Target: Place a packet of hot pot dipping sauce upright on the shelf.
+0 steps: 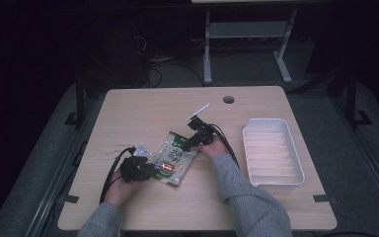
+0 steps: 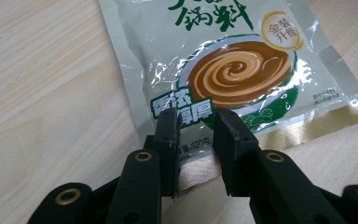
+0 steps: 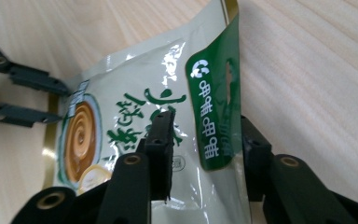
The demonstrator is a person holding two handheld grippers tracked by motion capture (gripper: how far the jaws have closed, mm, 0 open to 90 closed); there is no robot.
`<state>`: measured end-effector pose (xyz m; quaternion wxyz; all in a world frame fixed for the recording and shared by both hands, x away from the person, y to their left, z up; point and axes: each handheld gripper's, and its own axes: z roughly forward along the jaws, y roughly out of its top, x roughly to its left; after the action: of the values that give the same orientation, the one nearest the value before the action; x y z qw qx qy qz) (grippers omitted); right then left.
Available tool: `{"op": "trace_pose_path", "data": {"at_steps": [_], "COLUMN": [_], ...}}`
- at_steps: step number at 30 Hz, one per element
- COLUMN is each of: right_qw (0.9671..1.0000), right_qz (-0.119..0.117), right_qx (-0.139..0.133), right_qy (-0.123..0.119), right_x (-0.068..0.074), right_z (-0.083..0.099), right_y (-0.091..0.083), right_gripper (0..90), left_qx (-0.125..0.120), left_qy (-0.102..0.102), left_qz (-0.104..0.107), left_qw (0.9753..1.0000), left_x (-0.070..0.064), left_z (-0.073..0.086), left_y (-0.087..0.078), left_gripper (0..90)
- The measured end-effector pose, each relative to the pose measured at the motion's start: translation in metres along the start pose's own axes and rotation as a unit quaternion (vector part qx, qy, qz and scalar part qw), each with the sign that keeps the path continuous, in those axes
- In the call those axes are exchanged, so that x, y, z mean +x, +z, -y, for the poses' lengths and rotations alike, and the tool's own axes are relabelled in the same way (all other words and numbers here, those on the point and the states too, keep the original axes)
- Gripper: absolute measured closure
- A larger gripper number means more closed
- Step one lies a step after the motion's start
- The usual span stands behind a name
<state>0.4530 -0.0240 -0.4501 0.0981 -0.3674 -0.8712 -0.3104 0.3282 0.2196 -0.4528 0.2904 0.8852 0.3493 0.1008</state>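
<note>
While the wooden table (image 1: 143, 111) takes up the middle of the high view, the left gripper (image 1: 137, 169) sits at its lower left, held in the person's left hand (image 1: 120, 190). Its jaws stand partly apart and straddle the gold bottom edge of a pale green sauce packet (image 1: 174, 158); in the left gripper view the left gripper (image 2: 196, 140) shows that edge lying between the jaws, which have not closed on it. Just right of centre, the right gripper (image 1: 193, 139) reaches the packet's green top strip. In the right gripper view the sauce packet (image 3: 135, 116) rises between parted jaws; whether they pinch it I cannot tell. At far right a white ribbed tray (image 1: 273, 153) sits apart.
</note>
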Motion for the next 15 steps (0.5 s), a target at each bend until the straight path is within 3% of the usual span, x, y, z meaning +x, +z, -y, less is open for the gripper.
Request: {"op": "trace_pose_path", "data": {"at_steps": [4, 5, 7, 15], "right_qw": [0.9999, 0.9999, 0.9999, 0.9999], "right_qz": [0.01, 0.011, 0.011, -0.002], "right_qx": [-0.001, 0.0, -0.001, -0.002], "right_qy": [-0.004, -0.006, -0.008, -0.014], "right_x": [-0.0009, -0.0012, -0.0013, 0.0031], "right_z": [-0.0003, -0.0003, -0.0004, -0.0005], "right_y": [0.0042, 0.0044, 0.0036, -0.0036], "right_gripper": [72.7, 80.7, 85.8, 88.9], "left_qx": [0.0, -0.002, -0.002, -0.001], "left_qy": [0.001, 0.001, 0.001, -0.001], "left_qz": [0.0, 0.0, 0.0, 0.0], "left_qw": [1.0, 1.0, 1.0, 1.0], "left_x": [0.0002, 0.0001, 0.0, 0.0004], "left_z": [0.0002, 0.0003, 0.0005, 0.002], "left_y": [-0.0003, -0.0001, -0.0002, -0.003], "left_gripper": [71.1, 71.1, 71.1, 68.3]}}
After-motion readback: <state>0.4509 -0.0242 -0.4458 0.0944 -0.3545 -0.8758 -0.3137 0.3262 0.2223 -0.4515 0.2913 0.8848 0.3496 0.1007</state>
